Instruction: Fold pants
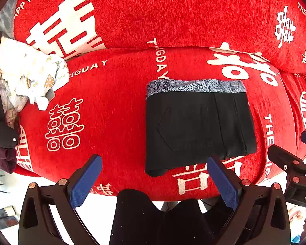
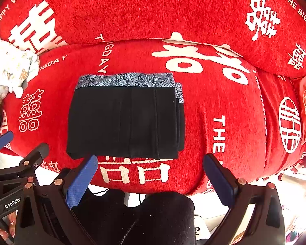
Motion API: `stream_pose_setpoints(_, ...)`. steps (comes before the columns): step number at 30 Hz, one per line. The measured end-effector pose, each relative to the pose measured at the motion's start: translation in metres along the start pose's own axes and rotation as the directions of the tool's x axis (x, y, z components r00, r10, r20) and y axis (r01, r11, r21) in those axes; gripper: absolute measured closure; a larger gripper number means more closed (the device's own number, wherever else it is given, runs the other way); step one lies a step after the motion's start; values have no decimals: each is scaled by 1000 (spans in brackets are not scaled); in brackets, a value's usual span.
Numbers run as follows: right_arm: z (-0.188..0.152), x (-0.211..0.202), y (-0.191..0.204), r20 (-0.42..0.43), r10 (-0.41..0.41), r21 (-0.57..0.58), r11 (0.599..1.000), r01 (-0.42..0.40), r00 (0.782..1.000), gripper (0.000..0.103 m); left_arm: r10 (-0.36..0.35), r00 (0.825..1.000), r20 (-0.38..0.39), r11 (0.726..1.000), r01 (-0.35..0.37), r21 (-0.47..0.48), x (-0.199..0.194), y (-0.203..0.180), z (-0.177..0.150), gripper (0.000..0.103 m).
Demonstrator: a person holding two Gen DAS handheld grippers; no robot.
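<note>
Both grippers (image 1: 154, 175) (image 2: 150, 174) wide, empty.

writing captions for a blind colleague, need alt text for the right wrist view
Folded black pants with a grey patterned waistband lie flat on a red sofa cover printed with white characters. The open right gripper hovers just before their near edge, holding nothing.

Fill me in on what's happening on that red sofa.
A person is folding clothes with a handheld claw in each hand. The black pants already lie folded into a neat rectangle on the red sofa cover, patterned grey waistband at the far edge. Both the left claw and right claw are open, holding nothing, just short of the pants' near edge. A crumpled pile of light clothes sits off to the left.
</note>
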State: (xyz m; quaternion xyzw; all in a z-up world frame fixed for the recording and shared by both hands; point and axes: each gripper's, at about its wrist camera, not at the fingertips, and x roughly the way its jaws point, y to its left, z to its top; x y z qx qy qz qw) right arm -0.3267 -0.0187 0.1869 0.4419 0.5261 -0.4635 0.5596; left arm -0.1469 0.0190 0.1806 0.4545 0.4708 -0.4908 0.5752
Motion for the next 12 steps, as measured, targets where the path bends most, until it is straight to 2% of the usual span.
stream_pose_setpoints(12, -3, 6, 4, -15, -2, 19, 1000, 2, 1000, 0, -17, 999, 38, 1000, 16, 27, 0, 5, 4, 0)
